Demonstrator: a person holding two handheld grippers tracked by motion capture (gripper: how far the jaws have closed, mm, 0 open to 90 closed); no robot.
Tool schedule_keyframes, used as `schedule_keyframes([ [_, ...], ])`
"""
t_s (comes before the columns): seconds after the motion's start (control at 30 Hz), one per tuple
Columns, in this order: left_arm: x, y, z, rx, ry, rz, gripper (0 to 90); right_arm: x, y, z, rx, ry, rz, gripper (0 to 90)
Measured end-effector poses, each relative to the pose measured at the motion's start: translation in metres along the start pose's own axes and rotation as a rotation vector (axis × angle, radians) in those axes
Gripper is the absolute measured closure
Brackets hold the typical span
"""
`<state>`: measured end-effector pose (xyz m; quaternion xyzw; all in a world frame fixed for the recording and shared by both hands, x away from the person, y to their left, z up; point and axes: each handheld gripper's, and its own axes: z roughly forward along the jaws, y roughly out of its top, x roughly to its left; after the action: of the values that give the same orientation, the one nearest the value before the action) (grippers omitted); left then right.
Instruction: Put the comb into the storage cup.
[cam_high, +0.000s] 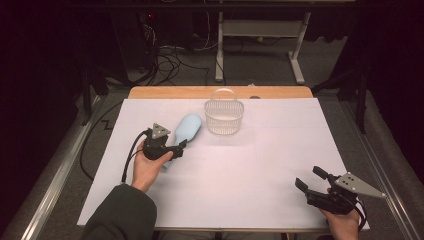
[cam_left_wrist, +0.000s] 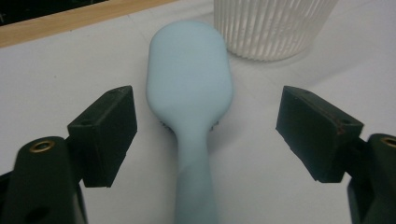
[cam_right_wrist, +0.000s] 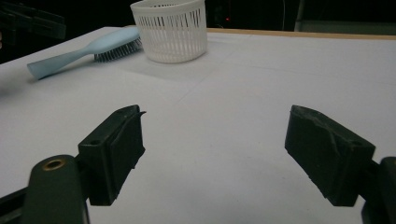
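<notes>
My left gripper spread wide, straddling hairbrush handle, not touching. My right gripper released, hovering low near table's front right corner.

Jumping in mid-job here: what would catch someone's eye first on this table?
The light blue hairbrush lies bristles down left of centre on the white table cover, with the open left gripper straddling its handle, not yet closed. Just beyond the brush head stands a white slatted basket with its handle up. The right gripper waits open near the table's front right corner, away from both.
</notes>
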<state>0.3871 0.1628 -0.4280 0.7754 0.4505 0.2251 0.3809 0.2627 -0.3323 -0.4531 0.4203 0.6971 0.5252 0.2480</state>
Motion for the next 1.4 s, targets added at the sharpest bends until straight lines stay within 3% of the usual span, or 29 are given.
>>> schedule_keyframes([
  [0.3,0.000,0.017,0.006,0.070,0.020,0.033,23.8,0.001,0.000,0.001,0.004,0.003,-0.020,20.1],
  [0.4,0.002,0.021,0.009,0.094,0.009,0.021,24.0,0.002,0.000,0.000,0.002,0.003,-0.020,20.4],
  [0.63,0.006,0.020,0.018,0.171,0.016,0.030,25.2,0.001,0.000,0.000,0.003,0.005,-0.013,20.4],
  [0.83,0.010,0.021,0.021,0.197,0.030,0.022,27.6,0.000,0.000,-0.001,-0.002,-0.004,-0.007,20.4],
  [0.93,0.010,0.026,0.024,0.248,0.028,0.034,27.7,0.000,0.000,-0.001,-0.003,-0.002,-0.006,20.3],
  [1.03,0.010,0.028,0.028,0.251,0.003,-0.006,29.1,0.000,0.000,-0.001,-0.005,-0.005,-0.005,20.4],
  [1.4,0.013,0.027,0.040,0.332,0.040,-0.026,34.6,-0.001,0.000,-0.002,-0.005,-0.007,0.004,20.3],
])
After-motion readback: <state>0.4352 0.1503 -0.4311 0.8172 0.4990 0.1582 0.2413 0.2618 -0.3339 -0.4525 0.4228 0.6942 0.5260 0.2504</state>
